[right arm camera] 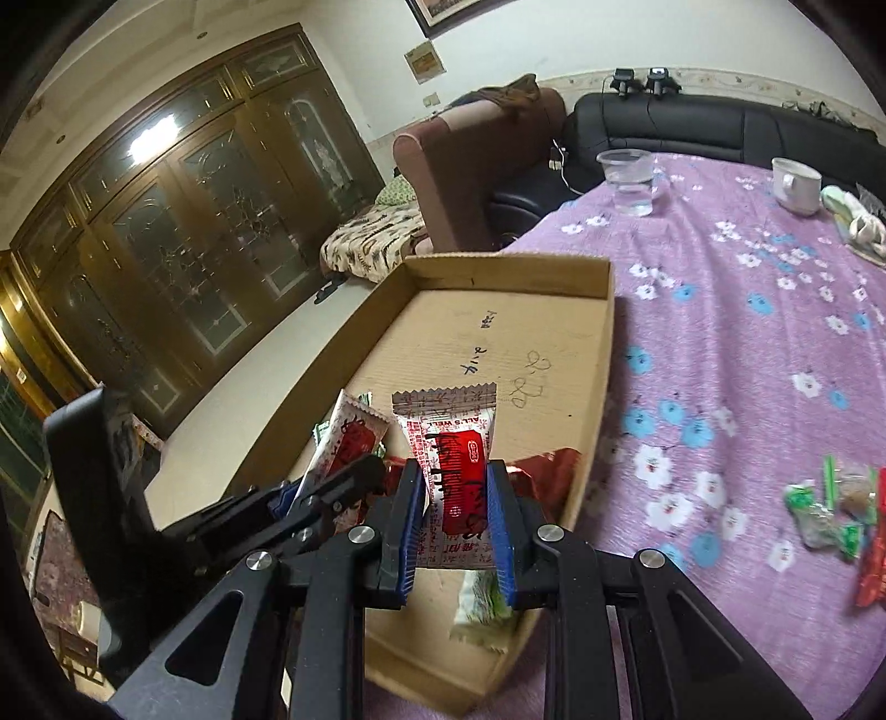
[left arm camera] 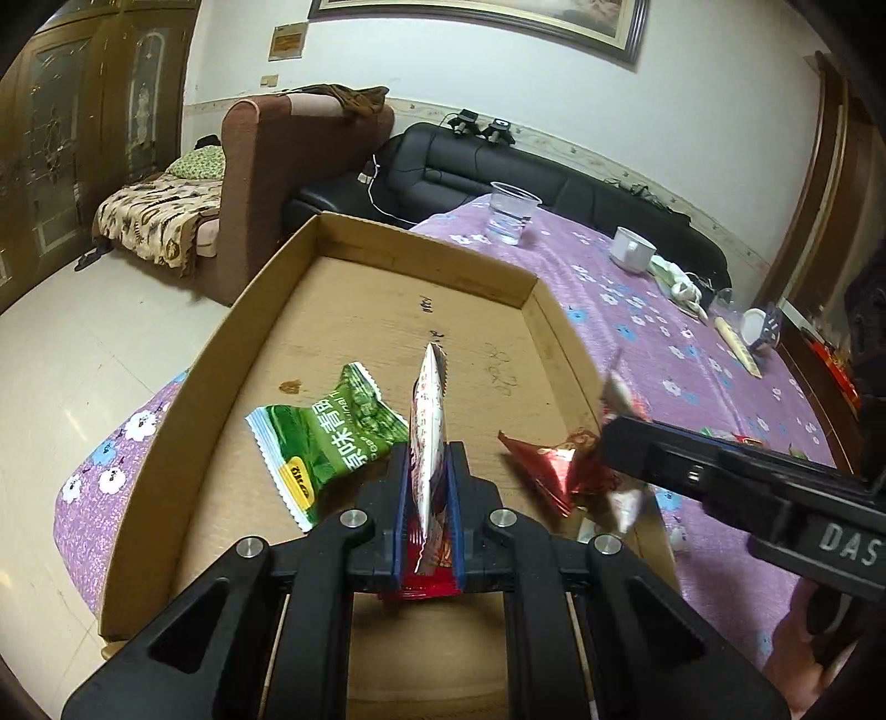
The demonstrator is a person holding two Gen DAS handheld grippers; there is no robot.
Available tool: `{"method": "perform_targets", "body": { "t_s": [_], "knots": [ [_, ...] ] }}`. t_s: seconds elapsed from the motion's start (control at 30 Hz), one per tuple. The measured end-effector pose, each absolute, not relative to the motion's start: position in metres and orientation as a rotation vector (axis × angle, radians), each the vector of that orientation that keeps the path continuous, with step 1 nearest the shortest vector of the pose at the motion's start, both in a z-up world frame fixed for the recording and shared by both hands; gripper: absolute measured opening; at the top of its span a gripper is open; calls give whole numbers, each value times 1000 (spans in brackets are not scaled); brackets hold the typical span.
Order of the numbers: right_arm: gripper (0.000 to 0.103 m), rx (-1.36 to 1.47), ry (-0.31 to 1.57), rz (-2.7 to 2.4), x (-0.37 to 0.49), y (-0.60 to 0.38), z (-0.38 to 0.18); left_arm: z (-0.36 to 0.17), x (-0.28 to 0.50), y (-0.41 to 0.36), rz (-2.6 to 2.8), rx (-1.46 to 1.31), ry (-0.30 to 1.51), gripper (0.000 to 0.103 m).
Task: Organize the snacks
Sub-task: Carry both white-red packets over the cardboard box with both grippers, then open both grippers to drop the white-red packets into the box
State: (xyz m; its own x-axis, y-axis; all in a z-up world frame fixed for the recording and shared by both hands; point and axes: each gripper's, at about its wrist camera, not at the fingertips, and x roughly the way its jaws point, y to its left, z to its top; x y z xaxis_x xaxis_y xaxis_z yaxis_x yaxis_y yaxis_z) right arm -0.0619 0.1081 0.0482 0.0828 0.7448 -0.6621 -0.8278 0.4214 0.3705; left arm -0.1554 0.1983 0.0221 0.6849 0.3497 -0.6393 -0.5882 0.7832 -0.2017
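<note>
I see white walls (left arm camera: 498, 72) with a patterned border strip, a framed picture (left arm camera: 487, 16) up high and a small plaque (left arm camera: 287, 44) beside it. Big dark wood cabinet (right arm camera: 183, 221) with ornate glass doors, ceiling light glaring off it. Pale tiled floor (left arm camera: 83, 360). Brown armchair (left arm camera: 266, 183) with a floral throw, black leather sofa (left arm camera: 498, 160) along the wall. Counter (right arm camera: 747, 332) covered in purple flowered cloth.

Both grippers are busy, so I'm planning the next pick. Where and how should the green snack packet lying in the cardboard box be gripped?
Take the green snack packet by its crimped end nearest the box's open middle, coming from above. It lies flat on the cardboard box floor, so only a thin sealed edge fits between the jaws.
</note>
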Motion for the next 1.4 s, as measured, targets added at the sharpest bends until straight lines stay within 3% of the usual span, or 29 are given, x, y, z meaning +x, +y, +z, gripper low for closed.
{"method": "perform_targets", "body": {
  "t_s": [0.57, 1.4],
  "knots": [
    [22, -53, 963, 1216, -45, 130, 13, 17, -150, 189, 583, -334, 616, 10],
    [25, -58, 936, 1224, -54, 115, 16, 18, -144, 181, 610, -283, 636, 11]
  ]
}}
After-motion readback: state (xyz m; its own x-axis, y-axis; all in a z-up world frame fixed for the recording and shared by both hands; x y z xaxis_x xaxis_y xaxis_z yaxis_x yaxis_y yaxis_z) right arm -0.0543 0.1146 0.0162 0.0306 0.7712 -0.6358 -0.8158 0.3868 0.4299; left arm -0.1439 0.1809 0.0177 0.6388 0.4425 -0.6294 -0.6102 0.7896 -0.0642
